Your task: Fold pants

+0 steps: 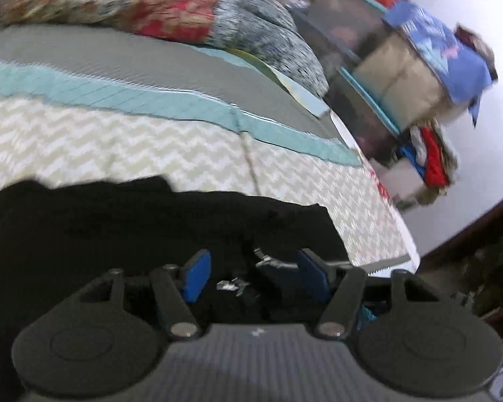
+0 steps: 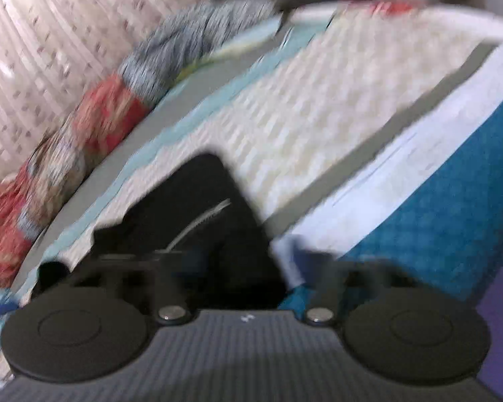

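Note:
The black pants (image 1: pixel 157 221) lie on the bed's chevron cover (image 1: pixel 117 140), close under the camera. My left gripper (image 1: pixel 255 274) is open, its blue pads (image 1: pixel 196 276) spread apart just above the pants near a metal zipper (image 1: pixel 268 261). In the right wrist view the pants (image 2: pixel 198 207) show a white drawstring (image 2: pixel 198 221). My right gripper (image 2: pixel 248 264) is blurred by motion; its fingers look spread wide over the pants' edge near the bed's side.
A floral quilt (image 1: pixel 157 3) is bunched at the far side of the bed. Stacked boxes and clothes (image 1: pixel 405 67) stand beside the bed on the right. The teal bed side (image 2: pixel 436 227) drops off at the right. A curtain (image 2: pixel 50 43) hangs behind.

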Demonstrator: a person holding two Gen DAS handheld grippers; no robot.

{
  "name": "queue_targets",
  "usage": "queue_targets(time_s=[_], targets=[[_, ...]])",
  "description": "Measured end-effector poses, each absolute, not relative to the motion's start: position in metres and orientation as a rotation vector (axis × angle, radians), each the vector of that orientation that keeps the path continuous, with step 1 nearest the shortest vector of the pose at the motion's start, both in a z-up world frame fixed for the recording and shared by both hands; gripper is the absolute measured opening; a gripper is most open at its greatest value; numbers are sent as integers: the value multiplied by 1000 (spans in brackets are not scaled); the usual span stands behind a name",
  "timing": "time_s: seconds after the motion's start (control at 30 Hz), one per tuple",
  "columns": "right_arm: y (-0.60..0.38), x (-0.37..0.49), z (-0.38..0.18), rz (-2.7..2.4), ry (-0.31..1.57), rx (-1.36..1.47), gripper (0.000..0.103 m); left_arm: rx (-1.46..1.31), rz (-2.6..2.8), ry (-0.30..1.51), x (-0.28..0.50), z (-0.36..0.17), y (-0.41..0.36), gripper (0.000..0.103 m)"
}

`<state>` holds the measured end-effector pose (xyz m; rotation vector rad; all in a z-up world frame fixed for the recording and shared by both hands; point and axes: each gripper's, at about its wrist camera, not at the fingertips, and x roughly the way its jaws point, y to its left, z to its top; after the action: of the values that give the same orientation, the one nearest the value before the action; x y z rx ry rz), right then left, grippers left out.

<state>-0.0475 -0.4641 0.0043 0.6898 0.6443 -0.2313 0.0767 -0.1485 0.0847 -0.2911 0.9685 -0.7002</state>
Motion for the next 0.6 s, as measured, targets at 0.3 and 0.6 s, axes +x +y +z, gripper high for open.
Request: queue_targets(time_s=[0.3,0.6], targets=[[-341,-47,83,64,490,311,21,-15,-800,958,81,134,-252,103],[-288,-45,103,201,451,213,21,60,-712,940,81,137,-205,16]])
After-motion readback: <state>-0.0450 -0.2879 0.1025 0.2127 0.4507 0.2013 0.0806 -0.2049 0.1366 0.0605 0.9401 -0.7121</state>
